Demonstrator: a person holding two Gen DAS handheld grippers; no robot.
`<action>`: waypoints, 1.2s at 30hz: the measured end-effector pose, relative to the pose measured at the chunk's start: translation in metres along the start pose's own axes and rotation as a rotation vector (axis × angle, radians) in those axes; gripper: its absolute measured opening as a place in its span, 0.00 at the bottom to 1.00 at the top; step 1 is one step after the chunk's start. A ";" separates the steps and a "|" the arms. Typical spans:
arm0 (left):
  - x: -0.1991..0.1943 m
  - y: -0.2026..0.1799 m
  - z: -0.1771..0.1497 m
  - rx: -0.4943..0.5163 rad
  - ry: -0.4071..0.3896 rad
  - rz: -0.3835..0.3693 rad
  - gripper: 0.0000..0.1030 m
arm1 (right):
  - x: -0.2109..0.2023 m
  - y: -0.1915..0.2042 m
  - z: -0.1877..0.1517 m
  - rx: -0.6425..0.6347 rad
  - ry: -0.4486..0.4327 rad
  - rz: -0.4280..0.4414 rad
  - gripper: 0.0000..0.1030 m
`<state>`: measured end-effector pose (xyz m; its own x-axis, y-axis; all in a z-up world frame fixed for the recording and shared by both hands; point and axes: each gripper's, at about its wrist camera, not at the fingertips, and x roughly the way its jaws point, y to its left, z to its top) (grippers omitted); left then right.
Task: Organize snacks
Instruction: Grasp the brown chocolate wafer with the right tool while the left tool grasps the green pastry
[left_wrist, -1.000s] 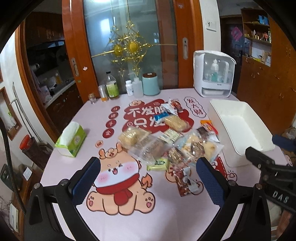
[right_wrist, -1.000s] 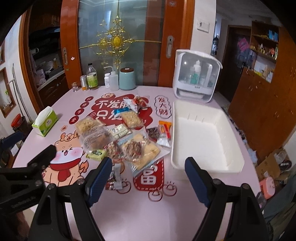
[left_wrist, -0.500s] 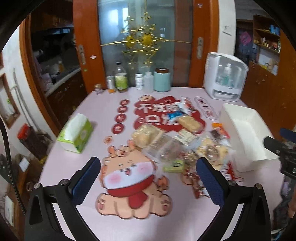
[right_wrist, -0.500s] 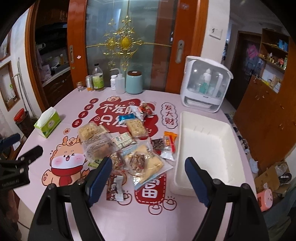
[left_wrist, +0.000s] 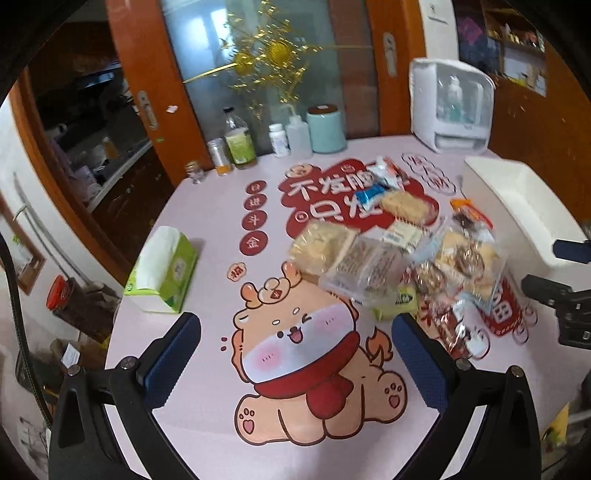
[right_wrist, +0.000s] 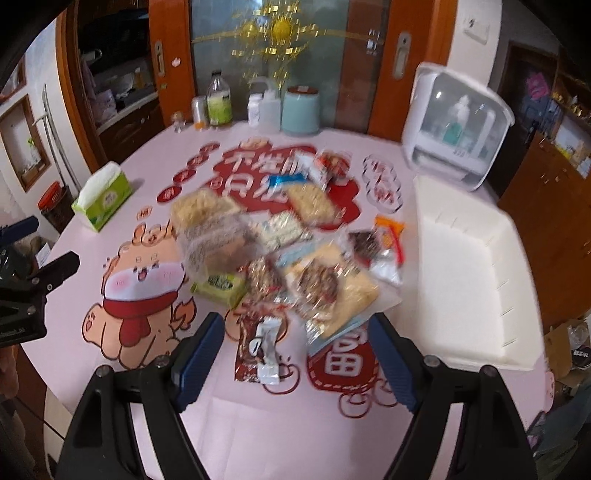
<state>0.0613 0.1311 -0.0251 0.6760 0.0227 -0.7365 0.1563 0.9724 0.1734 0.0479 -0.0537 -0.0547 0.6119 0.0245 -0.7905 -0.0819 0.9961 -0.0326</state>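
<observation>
Round worktop under a pink printed cloth with a cartoon dog and red characters; behind it wooden doors with a glass panel and gold ornament; cabinets on the right side of the room. White bin sits on the worktop's right side, nothing in it that I can see; white dispenser box just behind it. Snack pile lies mid-worktop, just left of the bin, packets overlapping, somewhat blurred; a red wrapper is nearest my right claw, which hangs wide open above the worktop, holding nothing. My left claw is also spread open and holds nothing, over the dog print, pile ahead to its right. Green tissue box stands alone at the left edge, well apart from the snacks. Teal canister, bottles and small jars line the far edge by the door.
</observation>
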 end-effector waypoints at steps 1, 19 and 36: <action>0.004 -0.002 -0.002 0.013 0.007 -0.002 0.99 | 0.010 0.001 -0.003 0.002 0.024 0.012 0.69; 0.064 -0.045 -0.024 0.112 0.113 -0.127 0.99 | 0.116 0.022 -0.043 -0.004 0.229 0.099 0.62; 0.112 -0.073 -0.014 0.046 0.225 -0.162 0.99 | 0.126 0.023 -0.044 -0.061 0.203 0.119 0.40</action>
<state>0.1157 0.0662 -0.1298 0.4639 -0.0759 -0.8827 0.2850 0.9561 0.0676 0.0881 -0.0311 -0.1817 0.4250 0.1177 -0.8975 -0.1948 0.9802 0.0363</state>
